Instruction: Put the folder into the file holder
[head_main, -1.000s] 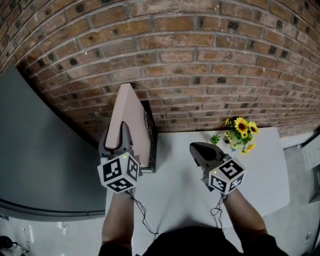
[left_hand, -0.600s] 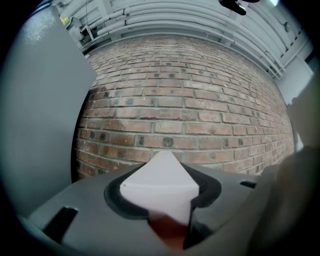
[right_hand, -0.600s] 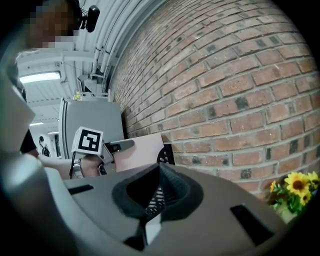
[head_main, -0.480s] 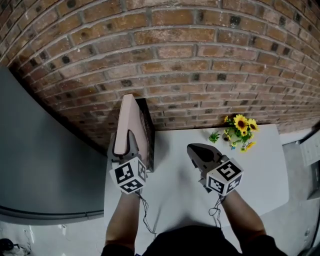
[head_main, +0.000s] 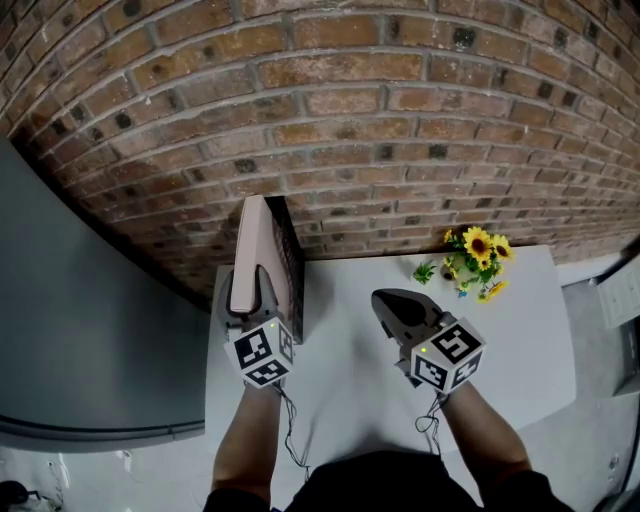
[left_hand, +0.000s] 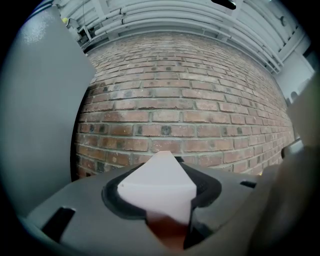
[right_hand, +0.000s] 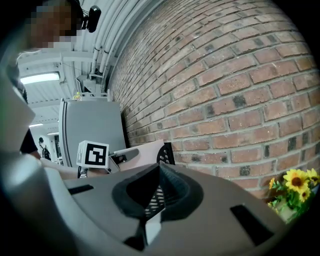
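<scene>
A pink folder stands upright, its lower part down inside the black mesh file holder at the table's back left, against the brick wall. My left gripper is shut on the folder's near edge, and the left gripper view shows that pale edge clamped between the jaws. The right gripper hovers over the table's middle, shut with nothing in it. Through its own view I see the file holder's mesh and the folder beyond the closed jaws.
The white table ends at a brick wall just behind the file holder. A small bunch of sunflowers stands at the back right. A grey panel borders the table on the left.
The left gripper has come down with the folder, which now sits lower in the file holder. The right gripper has stayed in place.
</scene>
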